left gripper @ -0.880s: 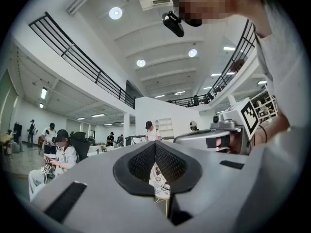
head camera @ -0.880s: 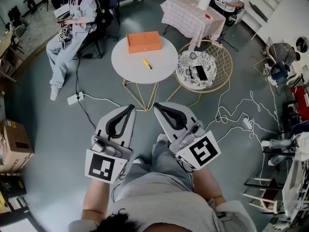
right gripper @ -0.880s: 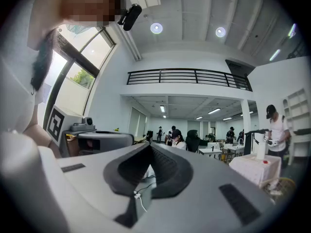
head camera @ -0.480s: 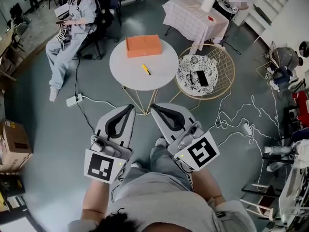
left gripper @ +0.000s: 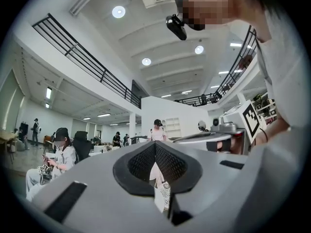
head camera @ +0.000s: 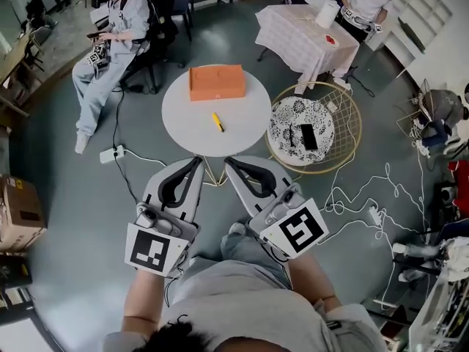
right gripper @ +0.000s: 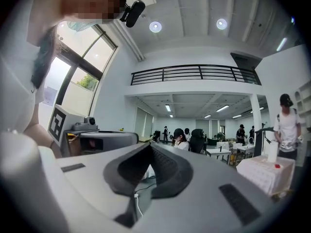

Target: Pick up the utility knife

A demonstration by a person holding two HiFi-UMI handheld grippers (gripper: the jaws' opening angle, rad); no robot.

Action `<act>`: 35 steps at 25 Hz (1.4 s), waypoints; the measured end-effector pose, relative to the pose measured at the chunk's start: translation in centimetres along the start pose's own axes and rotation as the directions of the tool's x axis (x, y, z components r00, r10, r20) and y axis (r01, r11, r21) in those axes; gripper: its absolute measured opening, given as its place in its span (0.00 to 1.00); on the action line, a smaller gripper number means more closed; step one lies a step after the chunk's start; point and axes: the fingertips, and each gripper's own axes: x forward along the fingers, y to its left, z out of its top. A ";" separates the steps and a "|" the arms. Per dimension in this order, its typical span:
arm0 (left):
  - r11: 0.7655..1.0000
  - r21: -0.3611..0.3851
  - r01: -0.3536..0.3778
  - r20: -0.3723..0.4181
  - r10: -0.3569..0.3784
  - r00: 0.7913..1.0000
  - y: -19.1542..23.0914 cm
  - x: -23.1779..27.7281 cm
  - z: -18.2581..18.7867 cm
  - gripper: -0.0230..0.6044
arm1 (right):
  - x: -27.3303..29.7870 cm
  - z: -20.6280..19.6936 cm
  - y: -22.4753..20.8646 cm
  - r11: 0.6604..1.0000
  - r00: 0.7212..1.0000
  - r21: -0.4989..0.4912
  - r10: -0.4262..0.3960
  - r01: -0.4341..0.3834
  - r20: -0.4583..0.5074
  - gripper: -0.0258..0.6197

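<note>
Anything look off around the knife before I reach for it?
Nothing stands out. The utility knife lies flat on the round table, apart from the orange box. Loose cables trail across the floor at right.

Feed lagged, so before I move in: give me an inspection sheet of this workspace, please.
Surface: round white table, ahead of both grippers.
Job's things: yellow utility knife lying on it, untouched.
Clutter: orange box behind the knife, apart from it.
Grippers: left gripper and right gripper short of the table, jaws together, empty.
Cables: white cables loose on the floor, right.
Surroundings: seated person left; wire side table right.
</note>
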 end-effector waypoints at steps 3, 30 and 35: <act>1.000 0.012 -0.025 0.004 0.025 1.000 -0.2 2.5 0.0 0.05 | 0.0 -0.5 -2.6 1.000 1.000 0.004 0.030 -0.030 -0.007 0.05; 1.000 -0.001 0.017 -0.017 -0.017 1.000 5.7 14.7 -3.4 0.05 | 6.3 -5.5 -14.7 0.994 0.999 0.103 -0.019 0.023 -0.040 0.06; 0.997 0.003 0.083 -0.033 -0.083 0.996 9.7 16.2 -3.9 0.05 | 10.5 -6.0 -16.2 0.989 0.996 0.122 -0.073 0.080 -0.054 0.06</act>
